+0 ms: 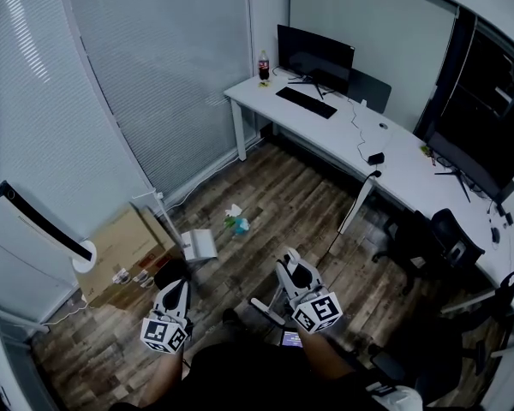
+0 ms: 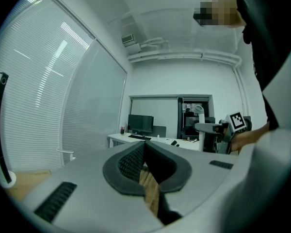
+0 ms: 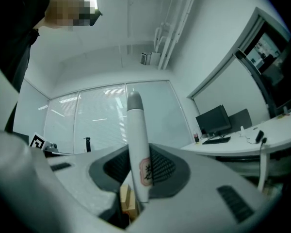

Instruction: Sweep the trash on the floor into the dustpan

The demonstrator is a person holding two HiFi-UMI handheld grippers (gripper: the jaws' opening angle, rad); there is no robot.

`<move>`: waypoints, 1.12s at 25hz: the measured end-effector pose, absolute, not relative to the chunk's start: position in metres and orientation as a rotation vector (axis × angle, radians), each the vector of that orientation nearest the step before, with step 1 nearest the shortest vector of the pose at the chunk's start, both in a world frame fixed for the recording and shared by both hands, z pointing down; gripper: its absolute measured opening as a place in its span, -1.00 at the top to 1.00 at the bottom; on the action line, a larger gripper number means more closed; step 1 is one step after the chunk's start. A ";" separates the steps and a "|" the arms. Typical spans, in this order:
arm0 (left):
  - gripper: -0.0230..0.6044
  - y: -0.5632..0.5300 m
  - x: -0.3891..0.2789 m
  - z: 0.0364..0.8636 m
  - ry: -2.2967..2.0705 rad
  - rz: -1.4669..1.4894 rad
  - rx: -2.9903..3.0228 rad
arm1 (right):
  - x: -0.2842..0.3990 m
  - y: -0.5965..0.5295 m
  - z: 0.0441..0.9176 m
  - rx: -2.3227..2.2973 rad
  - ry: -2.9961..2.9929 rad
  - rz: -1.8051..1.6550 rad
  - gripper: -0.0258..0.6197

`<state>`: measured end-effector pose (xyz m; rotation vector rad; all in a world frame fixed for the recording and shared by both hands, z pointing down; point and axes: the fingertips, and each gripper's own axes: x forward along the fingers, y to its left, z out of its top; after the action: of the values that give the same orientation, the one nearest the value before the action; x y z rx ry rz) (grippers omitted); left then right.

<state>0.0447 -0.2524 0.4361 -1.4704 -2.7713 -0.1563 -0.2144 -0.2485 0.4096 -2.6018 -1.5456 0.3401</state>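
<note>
The trash (image 1: 236,222), a small white, green and blue heap, lies on the wood floor ahead of me. Left of it stands a grey dustpan (image 1: 198,244) with an upright white handle (image 1: 160,207). My left gripper (image 1: 173,275) hangs short of the dustpan, apart from it. In the left gripper view it (image 2: 144,145) is shut, its pads meeting with nothing between them. My right gripper (image 1: 289,260) is shut on a white broom handle (image 3: 137,144) with a grey tip and a red label, which stands up between the jaws (image 3: 138,154). The broom's head is hidden.
A cardboard box (image 1: 123,250) and a white tower appliance (image 1: 44,224) stand at the left by the blinds. A long white desk (image 1: 343,125) with a monitor (image 1: 315,56) and a bottle (image 1: 264,65) runs along the back and right. Black chairs (image 1: 438,239) stand at the right.
</note>
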 end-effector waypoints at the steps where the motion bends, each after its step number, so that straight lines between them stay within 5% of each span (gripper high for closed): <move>1: 0.94 -0.248 0.043 0.438 -2.770 -0.162 -1.466 | -0.216 -0.244 0.411 -2.597 -1.546 0.338 0.65; 28: 0.94 0.086 0.095 0.429 -2.878 -0.183 -1.489 | -0.226 0.090 0.388 -2.487 -1.683 0.236 0.65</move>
<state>0.0954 0.0864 0.4288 -1.4891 -2.8777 -0.1832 -0.2260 0.0904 0.3880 -2.4871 -1.6831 0.2358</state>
